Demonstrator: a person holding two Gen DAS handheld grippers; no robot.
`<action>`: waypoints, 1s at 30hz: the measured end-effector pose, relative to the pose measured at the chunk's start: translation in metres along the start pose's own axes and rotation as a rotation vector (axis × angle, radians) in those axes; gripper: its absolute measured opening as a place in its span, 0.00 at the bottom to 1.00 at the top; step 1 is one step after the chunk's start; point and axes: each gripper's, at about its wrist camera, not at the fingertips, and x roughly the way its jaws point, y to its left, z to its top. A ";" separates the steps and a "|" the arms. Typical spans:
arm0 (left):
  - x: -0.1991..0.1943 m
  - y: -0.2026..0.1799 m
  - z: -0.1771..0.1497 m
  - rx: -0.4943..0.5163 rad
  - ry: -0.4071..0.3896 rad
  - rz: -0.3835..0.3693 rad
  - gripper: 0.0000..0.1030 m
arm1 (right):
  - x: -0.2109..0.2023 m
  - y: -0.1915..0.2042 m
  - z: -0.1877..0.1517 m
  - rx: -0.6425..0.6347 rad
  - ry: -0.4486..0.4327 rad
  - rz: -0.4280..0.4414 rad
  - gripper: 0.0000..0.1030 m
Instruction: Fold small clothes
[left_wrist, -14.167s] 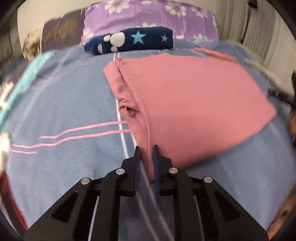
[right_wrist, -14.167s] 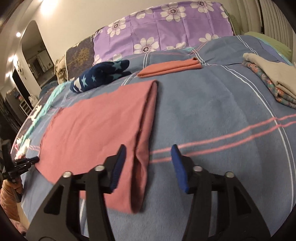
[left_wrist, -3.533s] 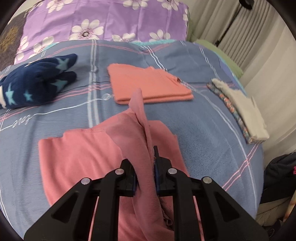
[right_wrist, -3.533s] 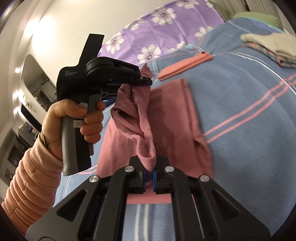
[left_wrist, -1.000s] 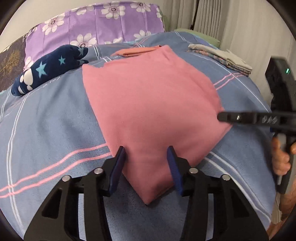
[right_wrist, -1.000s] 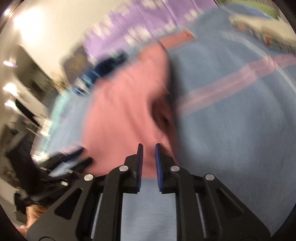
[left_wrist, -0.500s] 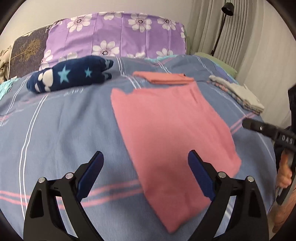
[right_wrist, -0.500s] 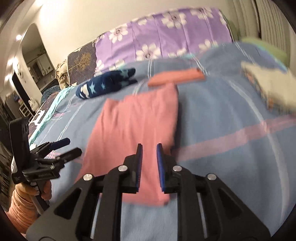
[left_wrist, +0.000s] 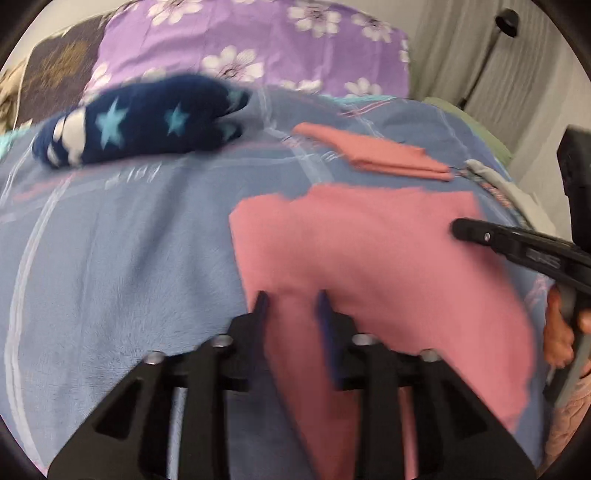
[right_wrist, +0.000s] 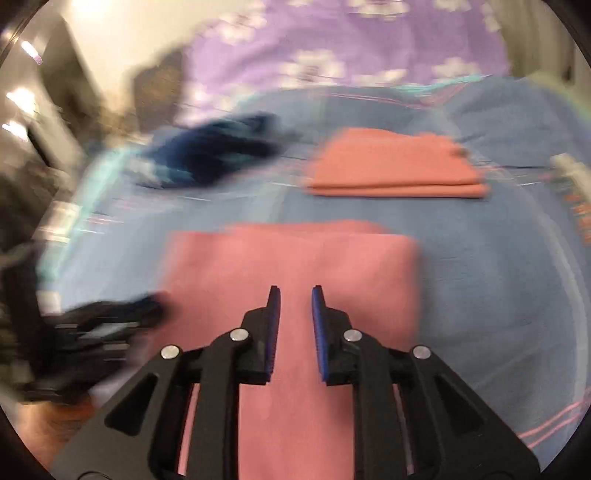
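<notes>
Pink soft cotton garment lies flat on the blue striped bedsheet, looks light and floppy. Both claws, left and right, hover slightly apart, holding nothing; I'd pinch the near edge.

A pink garment lies folded flat on the bed, a roughly rectangular slab with a doubled far edge and a small notch at its far left corner. Beyond it, well apart, a salmon garment rests as a neat, layered rectangle. To the left of that lies a navy piece with pale blue stars, bunched into a soft roll.
</notes>
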 end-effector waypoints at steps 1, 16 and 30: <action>0.001 0.008 -0.005 -0.030 -0.022 -0.009 0.60 | 0.010 -0.011 -0.003 0.021 -0.007 -0.022 0.05; 0.006 0.023 0.016 -0.112 -0.004 -0.025 0.59 | -0.019 0.022 0.006 -0.068 -0.032 0.252 0.25; -0.024 0.027 -0.007 -0.103 -0.028 -0.015 0.64 | -0.058 -0.001 -0.045 -0.014 -0.072 0.101 0.29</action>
